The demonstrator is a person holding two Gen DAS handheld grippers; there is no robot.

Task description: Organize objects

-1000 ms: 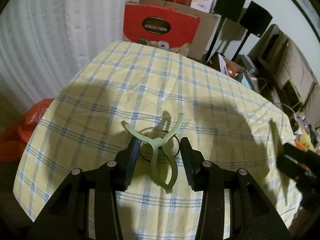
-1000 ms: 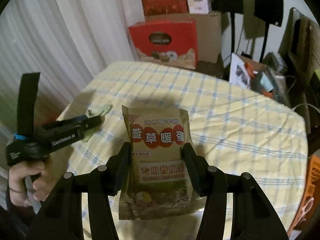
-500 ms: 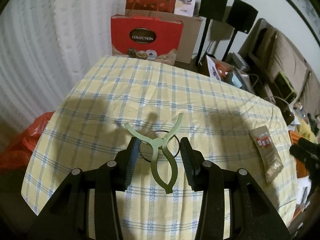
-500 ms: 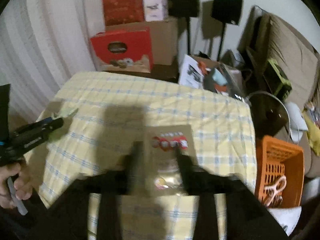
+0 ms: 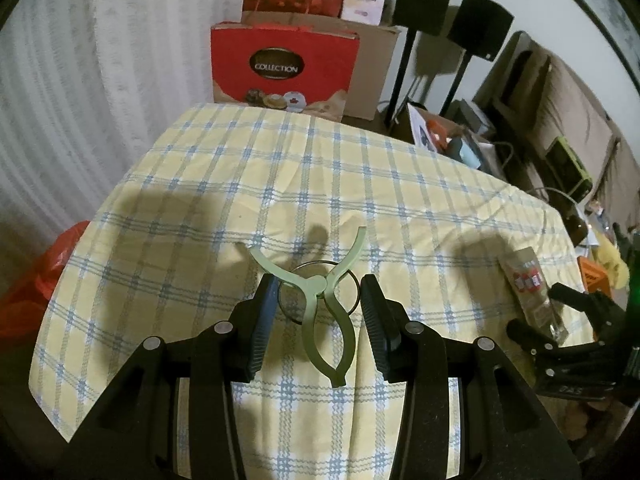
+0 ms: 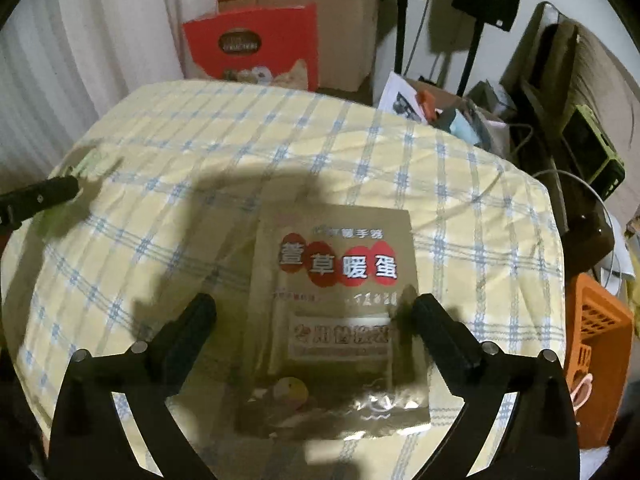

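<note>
**Right jaws just opened; pouch released onto the cloth, clip held on the left**

Left side: the left gripper [image 5: 318,312] is pinched on a pale green plastic clip with a thin metal ring through it [image 5: 326,300]; both blue-faced pads press the ring and clip body, the clip's two curved arms fan out ahead of the fingertips, its looped tail points back toward the camera; the clip is carried above the near edge of the yellow-and-blue checked tablecloth [image 5: 304,184], somewhat left of its middle; its grip reads the same as in the earlier left-wrist views.

Right side: the right gripper [image 6: 314,314] has just been opening; its jaws now stand spread wide, clear of the flat tan foil pouch with red-dot lettering [image 6: 340,308]; a second ago the same pouch was clamped upright between those pads; now it lies flat on the cloth, near the near-right corner, with its printed face up; the pouch sits between the open fingertips, its lower half reaching back under the jaws; the right pad stands just beside the pouch's right edge, the left pad apart from it; in the left-wrist view the pouch appears close to the right edge of the cloth.

Judgement: the pouch placement looks done; the right gripper is free for the next item; the clip has yet to be set down; the orange slatted basket [image 6: 596,332] beyond the right edge may matter, but I cannot tell.
</note>
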